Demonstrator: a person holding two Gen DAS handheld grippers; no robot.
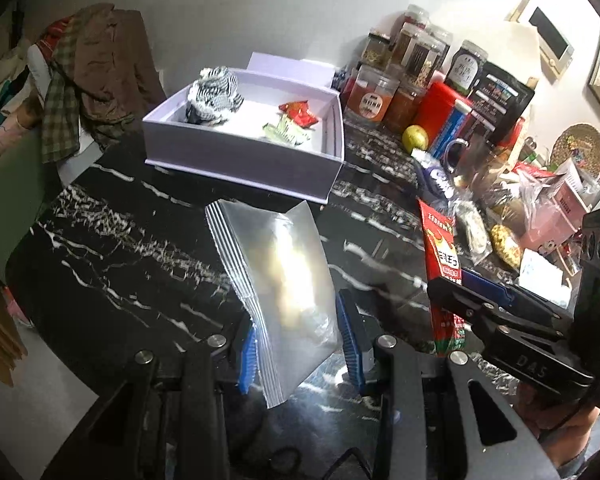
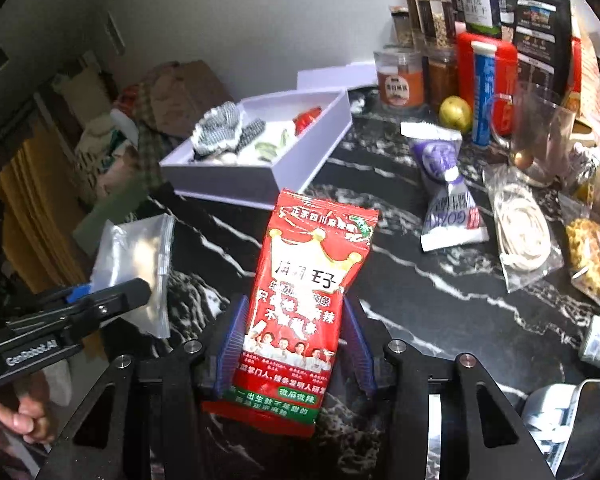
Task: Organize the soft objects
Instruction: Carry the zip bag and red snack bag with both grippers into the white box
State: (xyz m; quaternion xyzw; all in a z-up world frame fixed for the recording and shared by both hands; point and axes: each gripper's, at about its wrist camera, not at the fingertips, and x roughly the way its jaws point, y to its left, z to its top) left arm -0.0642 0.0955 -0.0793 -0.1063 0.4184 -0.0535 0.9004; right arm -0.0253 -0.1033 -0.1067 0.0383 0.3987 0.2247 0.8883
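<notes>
left gripper (image 1: 300, 344) at 6 o'clock of its own view, blue pads pinching a clear zip bag (image 1: 284, 280) w/ pale lumps inside; bag stands up between the pads, seal edge toward 11 o'clock, held above the black marble table (image 1: 112, 248). from the right wrist view the same bag shows at 9 o'clock, gripper fingers clamped on its lower part.

right gripper (image 2: 296, 344) at 6 o'clock of its view, pads pressed on both sides of a red snack pack (image 2: 306, 300), upright, crown print + chinese text facing the cam. in the left view the right gripper sits at 4 o'clock w/ the pack hanging down thru its fingers.

beyond both, at 12 o'clock, a shallow lilac box (image 1: 236, 160) on the table, open top. inside: a black/white checked cloth (image 1: 214, 94) bunched in the far left corner, a small red packet (image 1: 298, 114) & a green-white packet (image 1: 284, 132) near the right wall, just beside each other.

at 1-2 o'clock along the wall: approx a dozen jars (image 1: 412, 60), a red tub (image 1: 440, 116), a blue tube (image 1: 450, 132) leaning on it, a yellow-green fruit (image 1: 415, 138) in front. at 3 o'clock a purple pouch (image 2: 446, 184), a clear bag w/ coiled white cord (image 2: 520, 232), a bag of yellow snacks (image 2: 590, 260). at 10 o'clock, off the table, piled clothes (image 1: 96, 68).
</notes>
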